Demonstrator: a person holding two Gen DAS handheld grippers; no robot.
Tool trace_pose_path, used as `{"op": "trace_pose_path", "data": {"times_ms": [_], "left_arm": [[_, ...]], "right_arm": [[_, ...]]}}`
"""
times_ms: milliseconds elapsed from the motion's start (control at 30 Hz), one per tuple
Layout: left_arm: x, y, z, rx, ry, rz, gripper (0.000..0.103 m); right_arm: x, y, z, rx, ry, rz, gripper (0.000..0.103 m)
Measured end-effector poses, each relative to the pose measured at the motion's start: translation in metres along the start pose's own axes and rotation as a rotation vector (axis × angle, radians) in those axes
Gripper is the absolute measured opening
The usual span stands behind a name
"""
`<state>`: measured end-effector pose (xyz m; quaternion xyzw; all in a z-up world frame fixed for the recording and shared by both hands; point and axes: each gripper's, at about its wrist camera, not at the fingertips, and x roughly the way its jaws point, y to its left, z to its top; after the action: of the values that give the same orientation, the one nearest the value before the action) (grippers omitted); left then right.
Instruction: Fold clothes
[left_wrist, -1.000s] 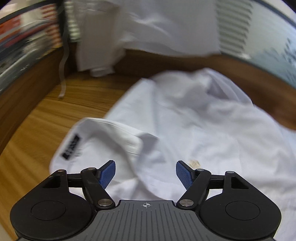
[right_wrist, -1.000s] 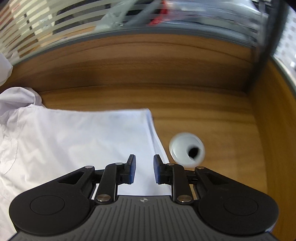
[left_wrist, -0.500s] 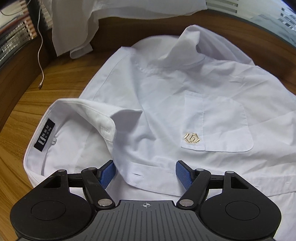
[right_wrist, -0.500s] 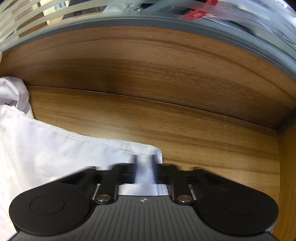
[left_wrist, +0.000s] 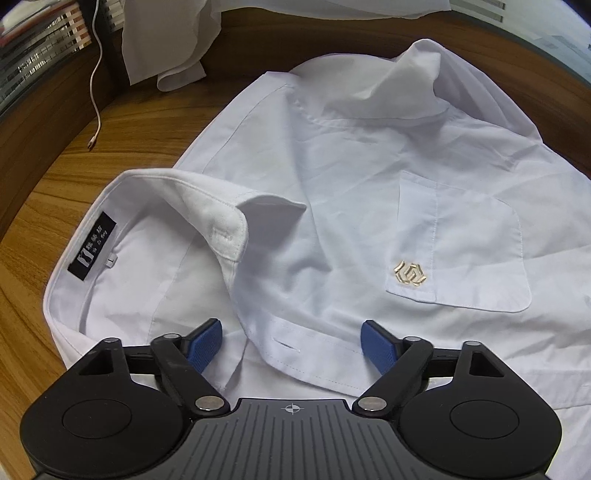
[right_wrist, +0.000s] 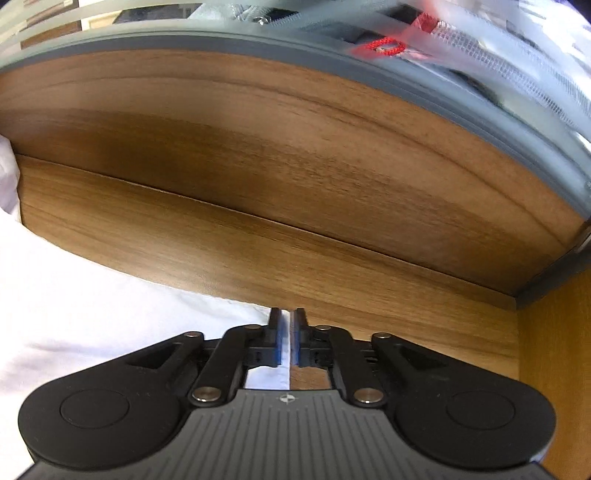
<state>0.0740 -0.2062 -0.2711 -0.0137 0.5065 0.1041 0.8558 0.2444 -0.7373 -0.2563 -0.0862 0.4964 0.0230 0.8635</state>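
A: Notes. White shirt (left_wrist: 332, 177) lies face-up on the wooden table (left_wrist: 33, 221), collar (left_wrist: 192, 195) nearest the left gripper (left_wrist: 291, 341), chest pocket (left_wrist: 465, 243) with a gold emblem showing. Unfolded, as far as I can judge; body spread, one sleeve rumpled at the far side.

B: Left gripper?

A: Jaws wide and opening, blue pads (left_wrist: 207, 341) either side of the button placket (left_wrist: 306, 347), nothing pinched yet.

B: And the right gripper (right_wrist: 287, 332)?

A: Down at the shirt's corner (right_wrist: 264, 314). Jaws nearly together but easing apart; white cloth edge sits between them. Can't tell if the pads press it.

B: So, progress?

A: Barely begun. No fold visible; every fold remains. More white fabric (left_wrist: 166, 40) hangs behind, beside a cable (left_wrist: 96, 92).
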Motion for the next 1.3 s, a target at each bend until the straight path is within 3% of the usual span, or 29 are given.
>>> {"op": "trace_pose_path", "data": {"times_ms": [100, 300, 533, 767, 867, 1000, 1300], "left_arm": [[-0.014, -0.007, 0.004, 0.041, -0.046, -0.029, 0.078], [-0.039, -0.040, 0.007, 0.215, -0.117, -0.170, 0.078], [-0.045, -0.078, 0.006, 0.330, -0.128, -0.335, 0.078], [-0.033, -0.121, -0.007, 0.438, -0.105, -0.405, 0.077], [-0.025, -0.123, -0.008, 0.422, -0.073, -0.414, 0.076], [-0.016, -0.112, -0.009, 0.408, -0.051, -0.378, 0.076], [-0.001, -0.049, -0.003, 0.259, -0.028, -0.239, 0.077]], "right_arm": [[-0.028, 0.003, -0.007, -0.012, -0.032, 0.021, 0.025], [-0.086, 0.025, -0.031, -0.038, -0.081, 0.167, 0.025], [-0.117, 0.095, -0.075, -0.107, -0.060, 0.334, 0.025], [-0.116, 0.183, -0.099, -0.155, -0.055, 0.424, 0.026], [-0.110, 0.207, -0.103, -0.164, -0.040, 0.423, 0.026], [-0.098, 0.212, -0.113, -0.188, -0.018, 0.395, 0.026], [-0.095, 0.140, -0.144, -0.111, 0.018, 0.230, 0.028]]}}
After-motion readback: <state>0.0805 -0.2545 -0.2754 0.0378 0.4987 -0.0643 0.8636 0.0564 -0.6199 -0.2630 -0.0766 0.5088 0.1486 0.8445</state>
